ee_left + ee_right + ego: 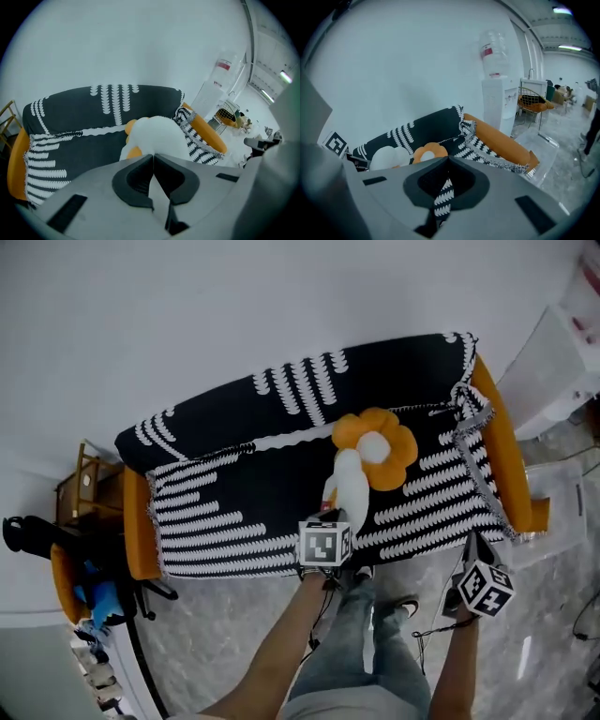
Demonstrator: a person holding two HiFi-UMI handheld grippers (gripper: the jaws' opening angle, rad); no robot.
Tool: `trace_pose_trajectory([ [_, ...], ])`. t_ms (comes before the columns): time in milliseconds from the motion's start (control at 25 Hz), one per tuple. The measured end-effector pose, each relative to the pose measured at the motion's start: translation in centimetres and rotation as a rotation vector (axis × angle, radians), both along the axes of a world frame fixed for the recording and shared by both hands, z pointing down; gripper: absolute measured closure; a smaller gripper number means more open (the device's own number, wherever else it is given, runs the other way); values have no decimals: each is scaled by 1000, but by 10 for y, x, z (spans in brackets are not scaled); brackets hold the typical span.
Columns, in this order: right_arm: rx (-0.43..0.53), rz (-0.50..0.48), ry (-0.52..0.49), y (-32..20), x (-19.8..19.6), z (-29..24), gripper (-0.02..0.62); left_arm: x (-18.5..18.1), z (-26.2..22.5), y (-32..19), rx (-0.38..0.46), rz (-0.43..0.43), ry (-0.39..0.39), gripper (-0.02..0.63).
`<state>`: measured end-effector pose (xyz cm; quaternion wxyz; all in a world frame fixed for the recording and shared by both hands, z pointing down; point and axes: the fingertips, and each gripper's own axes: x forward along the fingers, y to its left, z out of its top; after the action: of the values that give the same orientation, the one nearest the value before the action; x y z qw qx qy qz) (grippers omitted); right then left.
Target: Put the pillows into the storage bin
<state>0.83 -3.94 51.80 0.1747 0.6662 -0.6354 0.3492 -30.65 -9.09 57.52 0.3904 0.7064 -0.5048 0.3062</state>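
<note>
A white pillow [352,486] hangs over the sofa seat with my left gripper [330,514] shut on its lower end. In the left gripper view the pillow [157,133] bulges just past the closed jaws [152,157]. An orange flower pillow [377,448] with a white centre lies on the seat behind it, also in the right gripper view [429,152]. My right gripper [472,542] is at the sofa's front right corner. Its jaws [446,161] are shut on a strip of the black-and-white sofa cover [443,197]. A clear storage bin [562,512] stands on the floor right of the sofa.
The sofa [309,474] has orange arms and stands against a white wall. A water dispenser [562,362] is at the far right. A wooden chair [80,486] and dark bags [37,535] stand left of the sofa. The person's legs [366,643] are in front.
</note>
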Motion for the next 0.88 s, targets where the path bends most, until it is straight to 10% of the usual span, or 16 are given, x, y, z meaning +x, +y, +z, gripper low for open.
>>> trace_pose_trajectory([
  [880,133,337,5,140,189,-90,594,233,-116,47,138,345,60,592],
])
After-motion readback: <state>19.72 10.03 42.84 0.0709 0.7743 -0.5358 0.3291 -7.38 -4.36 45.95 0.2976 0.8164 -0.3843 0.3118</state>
